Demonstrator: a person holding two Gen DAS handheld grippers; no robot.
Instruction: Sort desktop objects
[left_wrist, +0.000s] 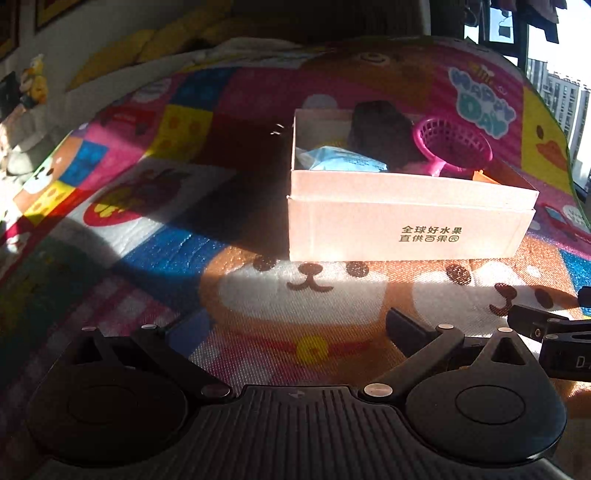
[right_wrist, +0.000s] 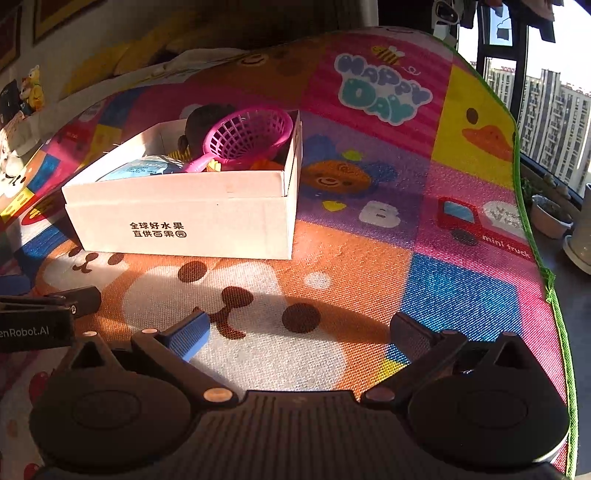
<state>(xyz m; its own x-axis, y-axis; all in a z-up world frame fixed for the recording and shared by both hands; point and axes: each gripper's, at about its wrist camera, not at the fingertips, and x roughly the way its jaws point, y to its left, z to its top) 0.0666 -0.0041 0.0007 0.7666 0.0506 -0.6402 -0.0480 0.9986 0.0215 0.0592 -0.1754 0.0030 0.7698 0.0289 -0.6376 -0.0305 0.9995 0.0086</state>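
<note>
A white cardboard box (left_wrist: 369, 221) (right_wrist: 221, 221) with printed characters stands on the colourful play mat (right_wrist: 369, 240). Inside it lie a pink plastic sieve basket (left_wrist: 454, 144) (right_wrist: 251, 133), a blue packet (left_wrist: 343, 160) (right_wrist: 147, 168), a dark lumpy object (left_wrist: 380, 129) (right_wrist: 203, 118) and something orange (left_wrist: 484, 177) (right_wrist: 264, 162). My left gripper (left_wrist: 291, 328) hovers over the mat in front of the box, open with nothing between its fingers. My right gripper (right_wrist: 301, 332) is open wide over the bear print, right of the box, also holding nothing. Each gripper shows at the edge of the other's view.
The mat's green-trimmed right edge (right_wrist: 554, 295) drops to a ledge with plant pots (right_wrist: 550, 218) under a window. A small plush toy (left_wrist: 35, 81) sits by the wall at far left. Strong sunlight and deep shadow cross the mat (left_wrist: 240, 177).
</note>
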